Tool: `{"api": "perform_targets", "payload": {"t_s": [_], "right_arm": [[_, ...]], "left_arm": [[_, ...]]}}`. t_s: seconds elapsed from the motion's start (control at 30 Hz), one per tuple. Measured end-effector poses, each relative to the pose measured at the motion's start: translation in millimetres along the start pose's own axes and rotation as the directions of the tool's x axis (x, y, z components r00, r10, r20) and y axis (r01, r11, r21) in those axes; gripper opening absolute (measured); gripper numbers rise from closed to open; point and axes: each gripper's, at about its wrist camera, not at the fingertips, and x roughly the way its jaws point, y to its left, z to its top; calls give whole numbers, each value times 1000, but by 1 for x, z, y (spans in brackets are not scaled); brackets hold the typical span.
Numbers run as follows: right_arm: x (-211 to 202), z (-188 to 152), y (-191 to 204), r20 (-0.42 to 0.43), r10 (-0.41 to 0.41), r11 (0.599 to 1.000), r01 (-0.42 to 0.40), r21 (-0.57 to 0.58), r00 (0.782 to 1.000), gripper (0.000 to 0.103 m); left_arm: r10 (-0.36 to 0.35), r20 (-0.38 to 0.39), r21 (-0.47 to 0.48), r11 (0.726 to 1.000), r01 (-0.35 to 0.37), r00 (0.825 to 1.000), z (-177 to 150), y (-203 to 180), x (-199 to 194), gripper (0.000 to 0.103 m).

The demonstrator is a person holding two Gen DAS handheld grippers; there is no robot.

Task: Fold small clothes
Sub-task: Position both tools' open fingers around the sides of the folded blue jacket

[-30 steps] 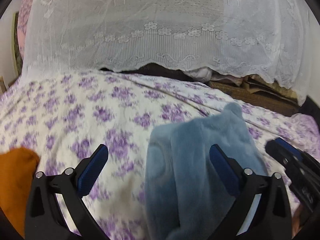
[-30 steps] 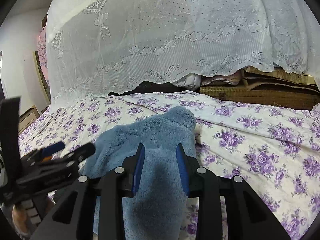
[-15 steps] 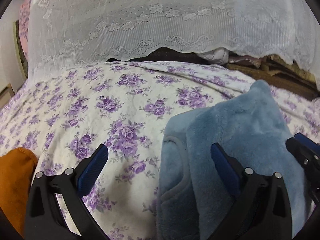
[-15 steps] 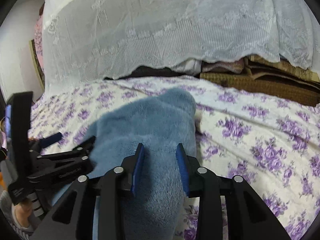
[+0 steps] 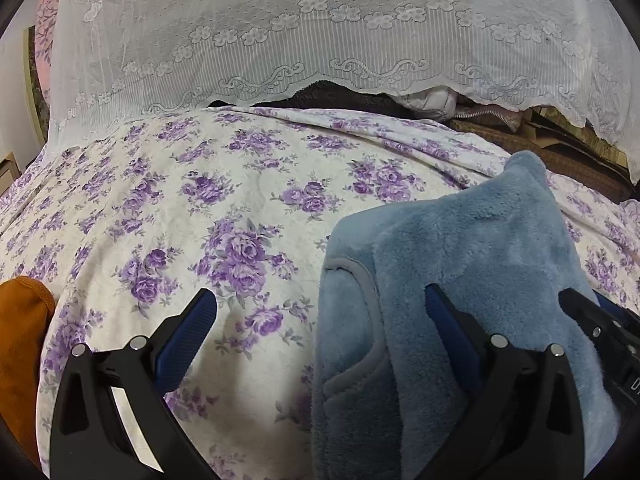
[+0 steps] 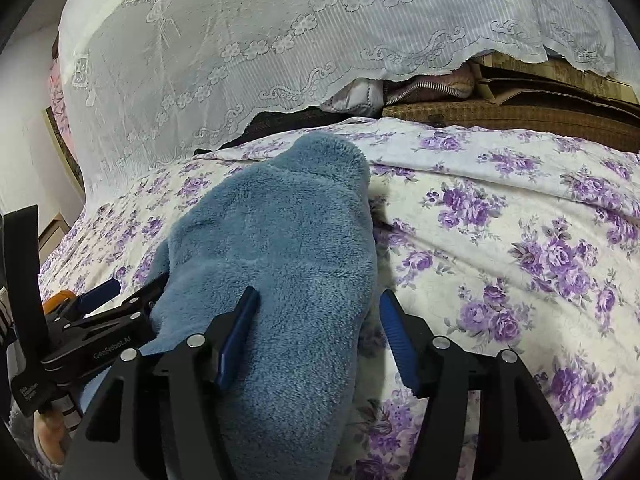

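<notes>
A fluffy blue garment lies folded on the purple-flowered bedsheet, its grey-trimmed edge toward the left. My left gripper is open, its right finger resting on the garment and its left finger over bare sheet. In the right wrist view the same blue garment bulges up between the fingers of my right gripper, which is open with the fleece lying loose between the blue pads. The left gripper shows at the garment's left edge.
An orange garment lies at the left edge of the sheet. A white lace curtain hangs over the back of the bed. Piled bedding and brown mats sit behind the sheet at the right.
My right gripper has opened from its grip on the blue garment, which has settled lower onto the sheet. The left gripper stayed open and shifted slightly right over the garment.
</notes>
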Motion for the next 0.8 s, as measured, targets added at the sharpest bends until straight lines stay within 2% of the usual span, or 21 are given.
{"api": "perform_targets", "payload": {"t_s": [0.2,0.43,0.8], "right_arm": [[-21,-3,8,83,-21,999,25,-41,996,61],[-53,-15,19,157,-33,996,45,-76,987,45],[-89,-40,36,186,-19,992,41,-118,982,45]], "left_arm": [[-35,28,-12,999,35,999,-4,6,-22,98],[-32,56,0,999,32,998,-13,8,-46,98],[-22,72,23,1000,20,997,-31,8,-70,98]]}}
